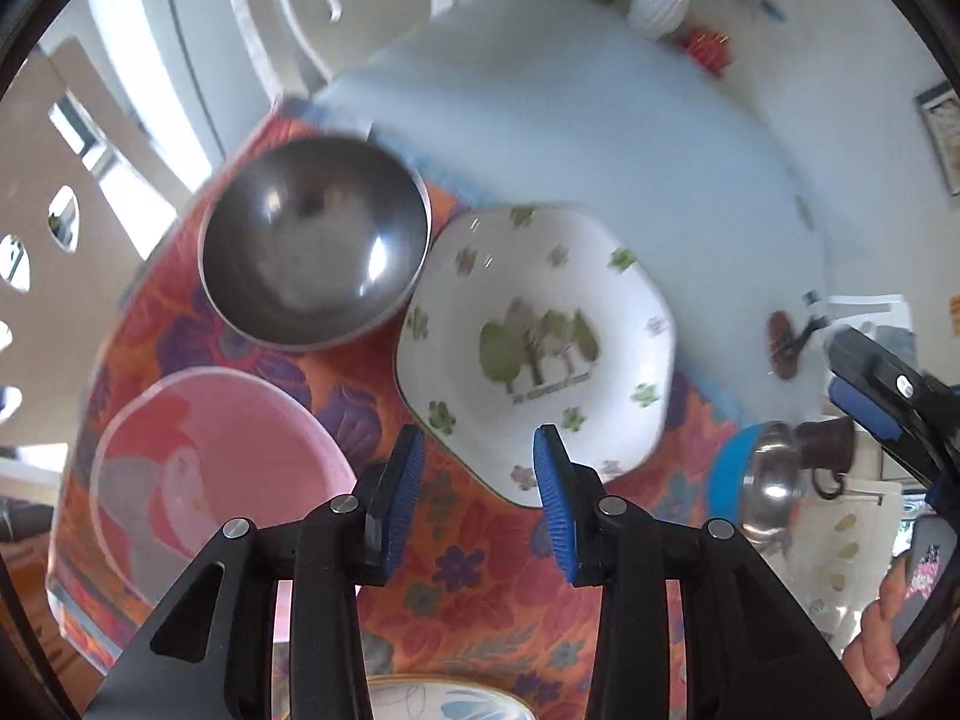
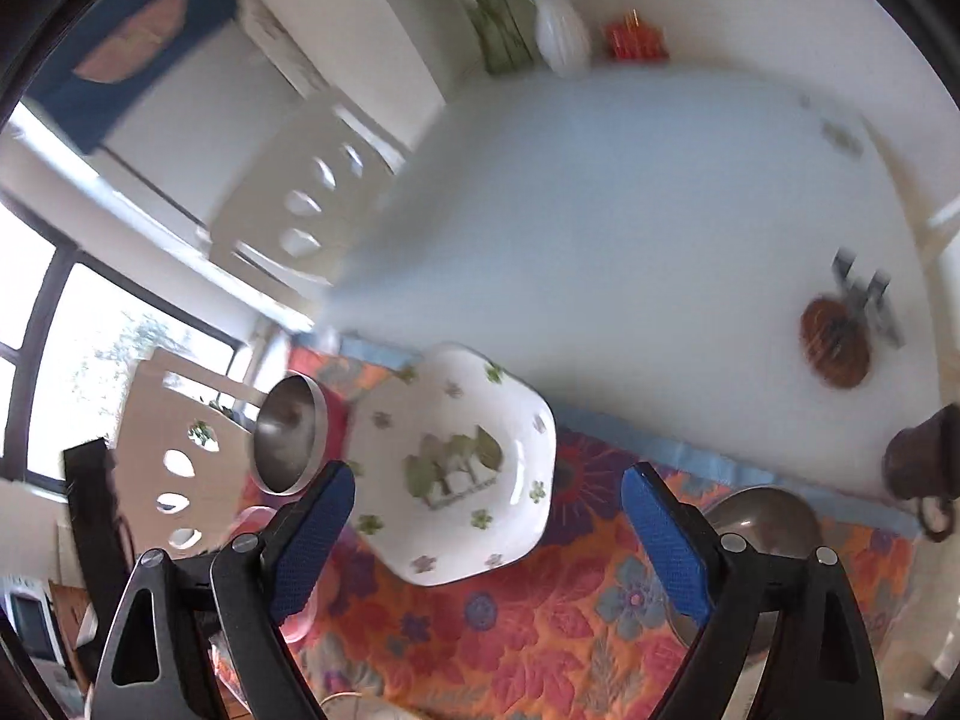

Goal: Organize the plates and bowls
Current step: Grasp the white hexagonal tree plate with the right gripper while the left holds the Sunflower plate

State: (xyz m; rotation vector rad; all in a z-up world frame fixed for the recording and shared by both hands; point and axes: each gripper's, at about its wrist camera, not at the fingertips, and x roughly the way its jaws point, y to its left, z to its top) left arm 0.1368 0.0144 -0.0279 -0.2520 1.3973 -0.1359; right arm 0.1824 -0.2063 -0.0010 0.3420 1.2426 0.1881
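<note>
White tree-print bowl (image 1: 534, 348) on floral cloth (image 1: 480, 588), beside steel bowl (image 1: 315, 246)

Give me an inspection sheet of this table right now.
Surface: white table, floral mat on the near part.
Job's things: steel bowl, tree bowl, pink bowl, second steel bowl, all on the mat.
Clutter: brown mug, vase, red item.
Grippers: left gripper and right gripper open, empty.
Cables: nothing seen.
Surroundings: white chairs, window.
</note>
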